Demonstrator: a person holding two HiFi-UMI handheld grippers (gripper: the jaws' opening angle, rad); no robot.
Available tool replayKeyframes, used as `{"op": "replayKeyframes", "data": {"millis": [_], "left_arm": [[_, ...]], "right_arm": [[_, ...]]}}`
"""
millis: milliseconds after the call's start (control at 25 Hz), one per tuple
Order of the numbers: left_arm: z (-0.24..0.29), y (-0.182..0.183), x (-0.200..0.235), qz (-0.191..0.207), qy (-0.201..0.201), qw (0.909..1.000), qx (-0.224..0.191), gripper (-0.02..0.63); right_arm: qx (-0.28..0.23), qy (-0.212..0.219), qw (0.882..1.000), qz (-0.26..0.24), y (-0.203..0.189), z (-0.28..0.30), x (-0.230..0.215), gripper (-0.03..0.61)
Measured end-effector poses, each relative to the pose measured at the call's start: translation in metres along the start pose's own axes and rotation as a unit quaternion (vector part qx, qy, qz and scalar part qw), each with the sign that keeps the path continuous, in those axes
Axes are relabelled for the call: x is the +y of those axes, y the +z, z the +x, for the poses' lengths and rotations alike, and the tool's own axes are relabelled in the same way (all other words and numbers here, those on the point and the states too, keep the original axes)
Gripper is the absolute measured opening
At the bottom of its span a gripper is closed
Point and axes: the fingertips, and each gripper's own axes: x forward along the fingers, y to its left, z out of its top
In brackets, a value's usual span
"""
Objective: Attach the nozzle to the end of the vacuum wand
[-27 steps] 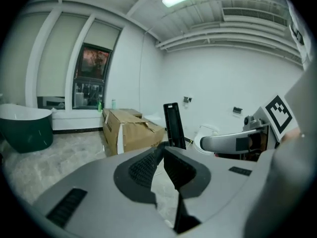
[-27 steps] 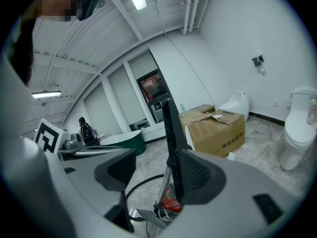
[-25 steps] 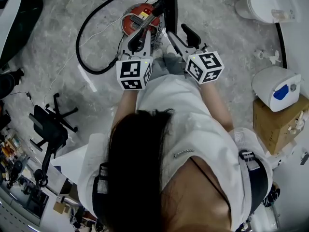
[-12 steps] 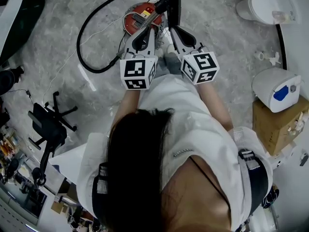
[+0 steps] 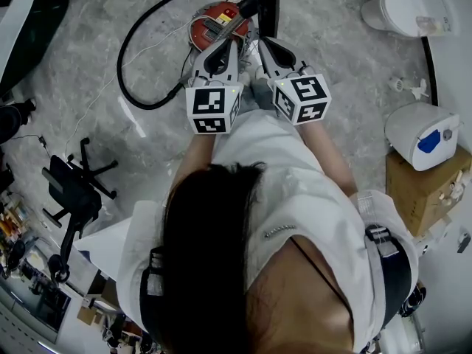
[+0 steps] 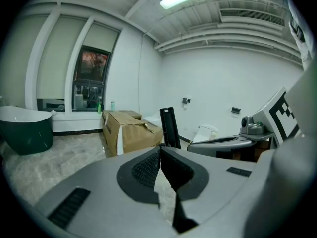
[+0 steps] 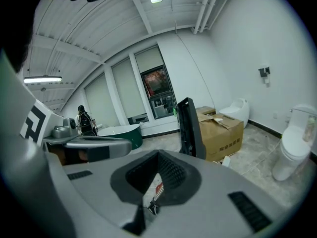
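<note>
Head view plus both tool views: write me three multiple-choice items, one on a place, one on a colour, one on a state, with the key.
1. The left tool and right tool are: A shut and empty; B wide open; C shut on a cable.
2. The vacuum cleaner lies: A on a box; B beside the toilet; C on the floor just past the tools.
3. The hose is: A white; B black; C green.
Key: 1 A, both pairs of jaws, just closed, meet with nothing between; 2 C, it sits beyond their tips; 3 B, it shows as a black loop.
</note>
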Motion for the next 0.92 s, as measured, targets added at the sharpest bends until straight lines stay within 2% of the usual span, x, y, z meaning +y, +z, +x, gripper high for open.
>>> {"op": "replayKeyframes", "data": {"millis": [920], "left_arm": [[0.008,-0.010,0.006,0.003,0.002,0.9999,0.017,0.008]], "right_arm": [[0.032,0.000,0.999,-0.017,-0.010,0.015,0.005,0.014]]}}
